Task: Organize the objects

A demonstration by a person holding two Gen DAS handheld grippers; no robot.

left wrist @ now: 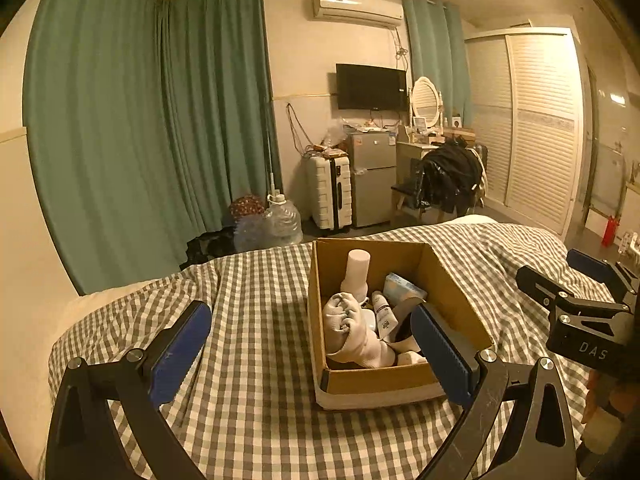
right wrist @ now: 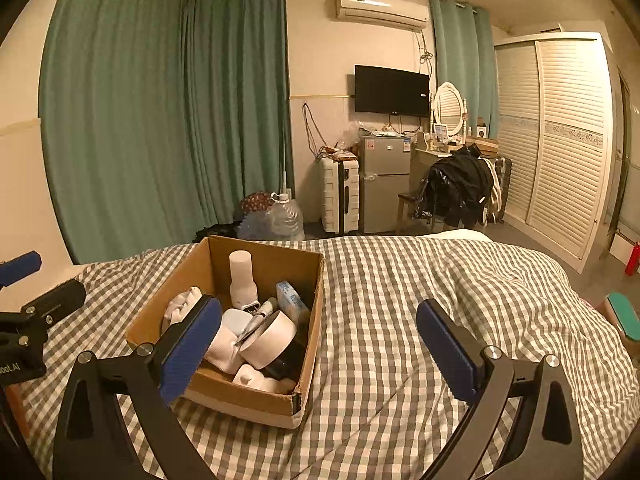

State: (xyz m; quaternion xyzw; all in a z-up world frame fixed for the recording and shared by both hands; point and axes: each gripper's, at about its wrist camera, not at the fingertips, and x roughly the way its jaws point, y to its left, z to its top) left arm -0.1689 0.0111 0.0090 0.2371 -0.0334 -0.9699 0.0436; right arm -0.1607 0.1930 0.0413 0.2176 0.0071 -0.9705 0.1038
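An open cardboard box (left wrist: 452, 284) sits on the checked bed cover; it also shows in the right wrist view (right wrist: 156, 316). It holds a white bottle (left wrist: 357, 270), a white glove (left wrist: 350, 332), a small tube (left wrist: 384, 312), a light blue packet (left wrist: 402, 285) and a roll of tape (right wrist: 269, 340). My left gripper (left wrist: 312, 350) is open and empty, just before the box's near left side. My right gripper (right wrist: 320, 350) is open and empty, to the right of the box above the cover. Each gripper also shows in the other's view, the right one (left wrist: 580, 300) at the right edge there.
The checked bed cover (right wrist: 400, 300) fills the foreground with folds at the right. Beyond the bed stand water jugs (left wrist: 282, 220), a white suitcase (left wrist: 330, 190), a small fridge (left wrist: 370, 178) and a chair with a black jacket (left wrist: 450, 178). A teal object (right wrist: 624, 316) lies at the bed's right edge.
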